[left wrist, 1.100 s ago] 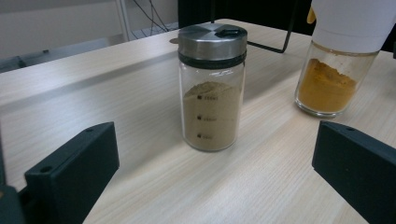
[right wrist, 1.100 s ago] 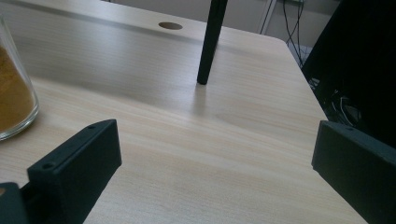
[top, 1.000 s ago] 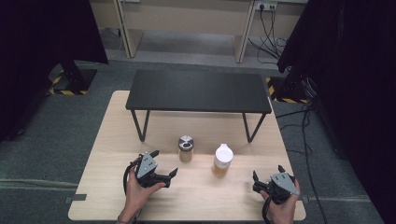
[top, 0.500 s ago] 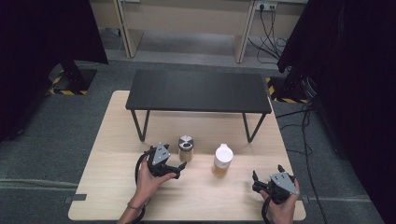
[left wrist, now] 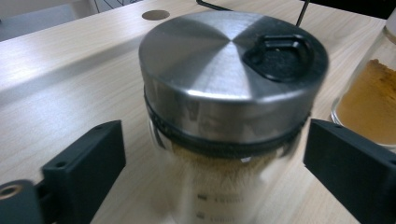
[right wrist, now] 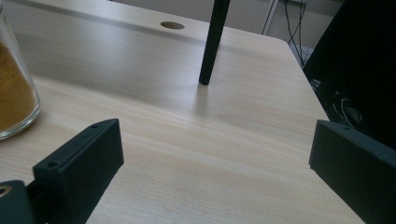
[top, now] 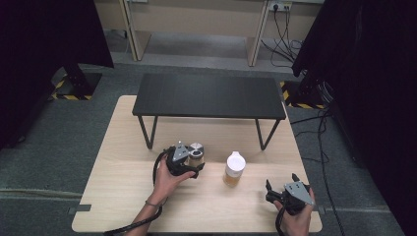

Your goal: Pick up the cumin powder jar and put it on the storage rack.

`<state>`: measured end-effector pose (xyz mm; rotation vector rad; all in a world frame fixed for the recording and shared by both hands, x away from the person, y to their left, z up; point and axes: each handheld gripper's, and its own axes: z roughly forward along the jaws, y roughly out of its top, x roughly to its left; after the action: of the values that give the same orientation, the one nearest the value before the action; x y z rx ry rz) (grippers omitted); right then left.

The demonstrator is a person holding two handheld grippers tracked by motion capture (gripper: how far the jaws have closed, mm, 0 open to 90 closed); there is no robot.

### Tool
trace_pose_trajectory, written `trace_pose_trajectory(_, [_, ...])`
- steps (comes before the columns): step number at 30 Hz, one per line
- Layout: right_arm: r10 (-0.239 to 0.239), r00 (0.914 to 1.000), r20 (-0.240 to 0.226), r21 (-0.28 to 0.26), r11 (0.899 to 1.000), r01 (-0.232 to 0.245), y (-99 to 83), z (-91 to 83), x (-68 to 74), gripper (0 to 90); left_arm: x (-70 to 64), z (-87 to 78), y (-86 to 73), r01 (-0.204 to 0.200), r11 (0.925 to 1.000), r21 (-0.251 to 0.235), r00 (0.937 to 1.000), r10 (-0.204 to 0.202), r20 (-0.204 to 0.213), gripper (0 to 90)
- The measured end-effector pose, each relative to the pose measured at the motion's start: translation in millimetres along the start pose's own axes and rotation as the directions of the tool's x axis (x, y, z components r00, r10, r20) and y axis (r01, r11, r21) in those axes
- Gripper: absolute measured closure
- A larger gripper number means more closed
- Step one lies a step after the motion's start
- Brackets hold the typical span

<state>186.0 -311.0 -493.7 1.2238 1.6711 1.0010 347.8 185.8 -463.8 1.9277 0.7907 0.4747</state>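
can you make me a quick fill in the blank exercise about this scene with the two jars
1. The left gripper has its jaws open around the jar with the ____ lid.
2. The other jar, capped in white, holds ____ powder.
3. The right gripper is open and holds ____.
4. Behind both jars stands a black ____ on thin legs.

Missing words: metal; orange-brown; nothing; shelf

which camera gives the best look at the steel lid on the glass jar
The left gripper view: the round brushed-steel lid looms close between the open jaws, its black flip cap plain. The high view shows it tiny beside the left gripper.
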Motion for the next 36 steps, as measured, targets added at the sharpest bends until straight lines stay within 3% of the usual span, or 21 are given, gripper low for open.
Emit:
trace_pose_trajectory(5, [0.001,1.0,-0.003,0.0,1.0,-0.001,0.0,0.0,-0.8,3.5,1.8,4.8,0.9,-0.006,0.9999,0.009,1.0,0.006,0.007,23.3])
trace_pose_trajectory(8, [-0.001,1.0,-0.005,0.0,1.0,0.001,0.1,0.1,-0.6,3.6,3.9,4.6,-1.5,0.011,0.9999,0.002,0.9997,-0.011,0.02,29.2])
trace_pose_trajectory(20, [-0.001,1.0,-0.009,0.003,1.0,0.001,0.5,0.3,-1.5,4.4,2.4,-0.9,-0.6,0.046,0.999,0.001,0.9988,-0.046,0.016,30.4])
trace_pose_trajectory(24, [-0.006,0.9999,-0.009,0.004,1.0,0.006,0.8,0.4,-1.0,4.6,-2.0,-21.2,2.8,0.053,0.998,-0.033,0.9986,-0.053,0.01,30.4])
trace_pose_trajectory(36, [-0.007,0.9999,-0.01,0.004,1.0,0.007,0.7,0.3,-1.1,6.8,-23.6,-92.5,14.0,0.031,0.9983,-0.049,0.9991,-0.033,-0.028,30.5])
